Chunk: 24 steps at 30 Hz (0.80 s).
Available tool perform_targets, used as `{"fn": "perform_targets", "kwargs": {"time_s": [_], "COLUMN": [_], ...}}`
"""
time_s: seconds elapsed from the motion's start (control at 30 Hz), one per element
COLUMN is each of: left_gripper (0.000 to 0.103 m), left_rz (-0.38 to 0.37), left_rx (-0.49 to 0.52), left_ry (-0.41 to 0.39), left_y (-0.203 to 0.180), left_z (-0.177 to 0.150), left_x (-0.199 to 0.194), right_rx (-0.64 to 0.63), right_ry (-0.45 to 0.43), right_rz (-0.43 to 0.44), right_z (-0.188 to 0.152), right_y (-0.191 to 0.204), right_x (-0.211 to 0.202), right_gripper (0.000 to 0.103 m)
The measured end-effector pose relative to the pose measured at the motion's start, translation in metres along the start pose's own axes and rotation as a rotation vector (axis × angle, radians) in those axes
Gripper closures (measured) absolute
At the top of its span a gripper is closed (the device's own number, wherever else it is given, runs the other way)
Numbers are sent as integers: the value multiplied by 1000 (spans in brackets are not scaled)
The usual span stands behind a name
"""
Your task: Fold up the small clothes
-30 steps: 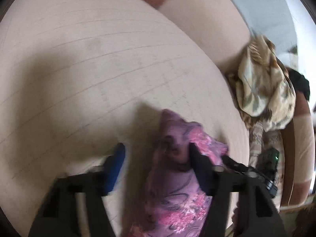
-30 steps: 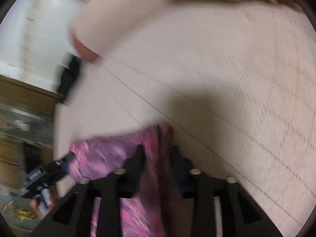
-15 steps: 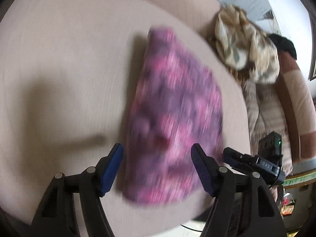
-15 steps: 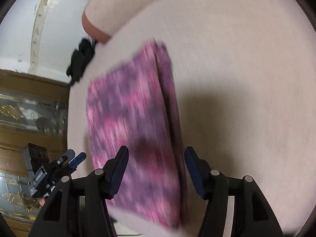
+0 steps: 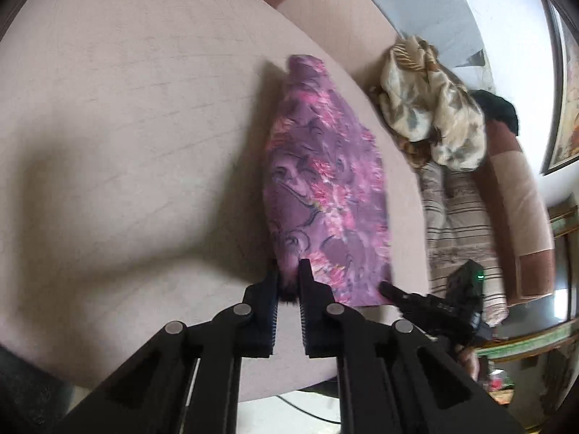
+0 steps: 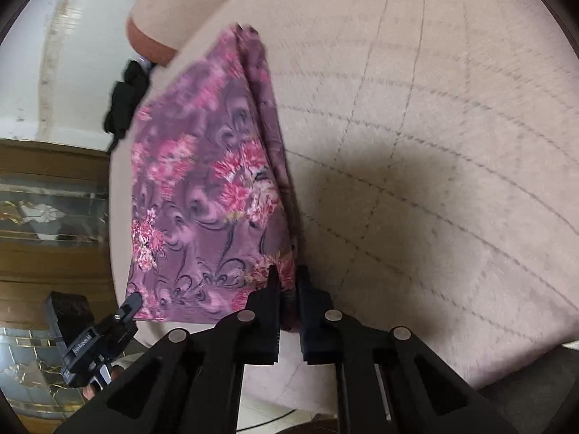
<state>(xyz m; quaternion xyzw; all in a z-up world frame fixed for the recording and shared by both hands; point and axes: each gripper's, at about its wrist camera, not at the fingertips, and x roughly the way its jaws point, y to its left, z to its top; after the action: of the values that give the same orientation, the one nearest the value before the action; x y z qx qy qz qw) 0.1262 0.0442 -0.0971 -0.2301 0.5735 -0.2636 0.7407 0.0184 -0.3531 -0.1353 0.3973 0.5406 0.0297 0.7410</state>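
A folded purple cloth with pink flowers [image 5: 325, 181] lies flat on the beige quilted cushion [image 5: 126, 108], near its right edge. My left gripper [image 5: 289, 271] is at the cloth's near left corner. Its jaws are closing, and the pads pinch the fabric edge. In the right wrist view the same cloth [image 6: 202, 188] stretches away from me. My right gripper [image 6: 288, 278] has its jaws closing on the near right corner, with fabric pressed between the pads. Each view shows the other gripper at the opposite near corner, the right gripper [image 5: 389, 289] and the left gripper [image 6: 132, 302].
A heap of cream patterned clothes [image 5: 434, 108] and a striped fabric [image 5: 459, 224] lie on the sofa right of the cushion. A black item [image 6: 125, 101] sits past the cushion's left edge. A wooden cabinet with glass [image 6: 47, 209] stands at the left. The cushion's near edge runs just below the grippers.
Both grippers drew back from the cloth's far end to its near edge, open above it half a second ago. Now both have shut on the near corners.
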Motion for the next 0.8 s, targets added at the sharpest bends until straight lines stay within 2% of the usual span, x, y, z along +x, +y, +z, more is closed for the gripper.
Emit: {"fn": "perform_targets", "kwargs": {"time_s": [0.07,0.1,0.23,0.27,0.3,0.33,0.37,0.4,0.43,0.57,0.73,0.8], "left_gripper": [95,95,88,86,83,72,59,53,47,35,36,47], "left_rz": [60,62,72,88,106,127,146,152,150,133,176,207], "left_rx": [-45,-57,-9,0,10,18,24,28,41,90,97,127], "left_ry": [71,79,23,-5,-28,-56,-83,-105,-124,-112,-21,-43], "left_y": [16,17,2,0,3,2,0,-3,-7,-17,-16,-19], "left_z": [-4,-2,1,2,0,1,1,3,3,3,-2,-5], "left_x": [24,31,16,10,2,-3,-8,-8,-10,-4,31,32], "right_rx": [-11,-13,-9,1,14,29,49,71,90,107,37,2], "right_ry": [19,33,22,19,19,8,-12,-37,-52,-47,-24,-26], "right_rz": [-68,-87,-82,-69,-54,-40,-31,-24,-15,11,-21,-63], "right_z": [-3,-1,4,4,4,4,4,3,2,-1,0,0], "right_y": [-3,-3,1,0,-1,-3,-5,-9,-12,-18,6,13], "right_x": [10,17,18,16,13,7,2,-5,-10,-13,8,12], "right_gripper": [96,96,90,87,79,73,60,53,53,53,53,56]}}
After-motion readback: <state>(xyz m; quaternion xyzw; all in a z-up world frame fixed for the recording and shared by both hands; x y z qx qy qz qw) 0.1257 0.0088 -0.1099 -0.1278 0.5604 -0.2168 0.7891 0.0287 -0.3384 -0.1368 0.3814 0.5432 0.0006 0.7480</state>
